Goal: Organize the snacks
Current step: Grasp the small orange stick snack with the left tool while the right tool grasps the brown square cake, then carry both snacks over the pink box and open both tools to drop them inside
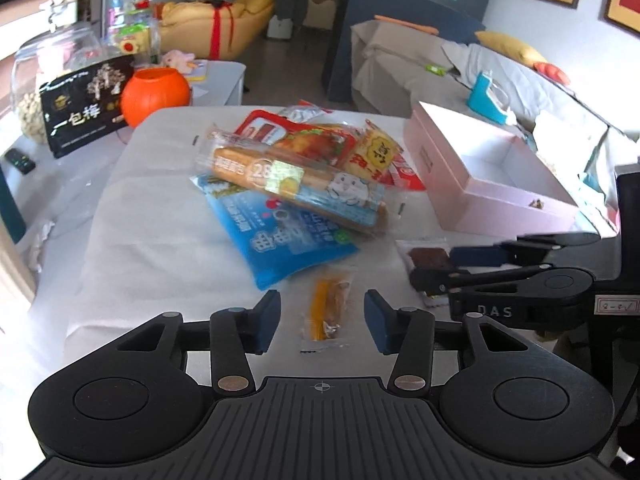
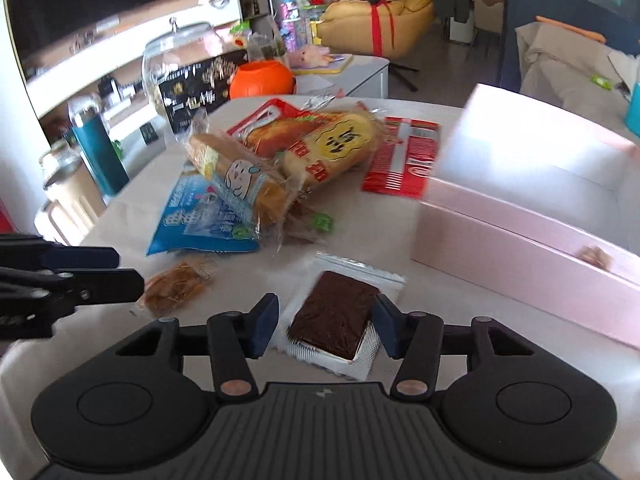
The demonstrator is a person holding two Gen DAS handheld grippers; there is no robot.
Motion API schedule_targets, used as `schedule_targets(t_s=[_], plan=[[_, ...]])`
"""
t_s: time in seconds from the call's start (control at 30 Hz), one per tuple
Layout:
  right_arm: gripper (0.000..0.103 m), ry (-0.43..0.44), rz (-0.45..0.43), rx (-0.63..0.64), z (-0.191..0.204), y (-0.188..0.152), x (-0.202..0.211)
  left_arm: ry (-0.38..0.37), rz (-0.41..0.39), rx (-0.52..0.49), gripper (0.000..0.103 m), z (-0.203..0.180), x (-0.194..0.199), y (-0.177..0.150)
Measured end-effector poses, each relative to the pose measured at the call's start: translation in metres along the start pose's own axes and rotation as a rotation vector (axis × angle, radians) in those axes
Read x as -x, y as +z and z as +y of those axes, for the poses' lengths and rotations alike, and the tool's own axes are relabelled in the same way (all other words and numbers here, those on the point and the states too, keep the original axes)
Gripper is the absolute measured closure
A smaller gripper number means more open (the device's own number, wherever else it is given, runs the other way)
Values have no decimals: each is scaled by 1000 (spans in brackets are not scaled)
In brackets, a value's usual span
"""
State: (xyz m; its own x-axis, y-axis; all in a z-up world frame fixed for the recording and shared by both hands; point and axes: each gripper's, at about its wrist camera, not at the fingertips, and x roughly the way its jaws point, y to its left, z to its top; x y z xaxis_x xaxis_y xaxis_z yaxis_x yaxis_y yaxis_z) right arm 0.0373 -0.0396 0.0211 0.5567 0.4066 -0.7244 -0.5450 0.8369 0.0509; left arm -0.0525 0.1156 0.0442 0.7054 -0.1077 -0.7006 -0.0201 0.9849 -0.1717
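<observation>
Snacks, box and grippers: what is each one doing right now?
Pink box: open, nearly empty.
Left gripper: open around the orange snack, not touching.
Right gripper: open around the brown bar, not gripping yet.
Snack pile: heaped, unsorted.
Jar: lid on.

A white cloth is covering the table (image 1: 160, 220). The open box (image 1: 480, 184) is showing pale pink, the pumpkin pot (image 1: 155, 94) bright orange. A blue-and-white packet (image 1: 288, 240) is lying under a red-striped one (image 2: 400, 160). The clear-wrapped bar (image 2: 336, 316) is looking dark brown, perhaps chocolate.
</observation>
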Motion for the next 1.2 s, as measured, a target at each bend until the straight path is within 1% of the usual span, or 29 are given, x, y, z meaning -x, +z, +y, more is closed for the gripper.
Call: schedule_targets(t_s=[0.03,0.07,0.1,0.13,0.17,0.2,0.27,0.37,0.4,0.5,0.63,0.73,0.83,0.9,1.03,1.13,1.2], plan=[[53,-11,-1,14,1,-1,1,-1,5,-7,53,-2,-3,0],[55,-11,2,22,0,-3,4,-2,13,-14,56,-4,-8,0],[55,-6,4,23,-3,-6,7,-3,21,-20,61,-7,-13,-1],[56,-4,6,22,-8,-10,11,-1,27,-24,64,-8,-18,-1],[56,-9,6,22,-14,-14,15,2,32,-29,71,-11,-23,-2],[56,-19,6,23,-19,-19,20,-4,42,-31,73,-13,-28,-3],[56,-39,8,16,-30,-29,30,-32,47,-31,73,-18,-33,-6],[57,-41,25,-5,-44,-40,44,-113,66,-56,74,-31,-34,-10],[58,-39,28,-8,-47,-43,48,-117,69,-72,74,-36,-34,-12],[58,-49,24,-4,-49,-46,51,-94,65,-108,73,-44,-34,-15],[59,-51,-26,-5,-46,-39,52,-100,75,-76,73,-40,-35,-13],[59,-18,-50,3,-44,-32,49,-90,75,-82,73,-42,-36,-11],[60,-5,-18,-12,-46,-28,37,-84,69,-90,73,-44,-38,-10],[61,-9,-4,-18,-48,-31,32,-90,64,-90,72,-44,-40,-10],[64,-13,1,-20,-48,-34,40,-109,55,-92,72,-44,-44,-8],[65,-19,-18,-19,-50,-37,53,-115,51,-113,72,-46,-46,-7],[65,-25,-30,-20,-54,-38,61,-106,47,-128,75,-49,-46,-6]])
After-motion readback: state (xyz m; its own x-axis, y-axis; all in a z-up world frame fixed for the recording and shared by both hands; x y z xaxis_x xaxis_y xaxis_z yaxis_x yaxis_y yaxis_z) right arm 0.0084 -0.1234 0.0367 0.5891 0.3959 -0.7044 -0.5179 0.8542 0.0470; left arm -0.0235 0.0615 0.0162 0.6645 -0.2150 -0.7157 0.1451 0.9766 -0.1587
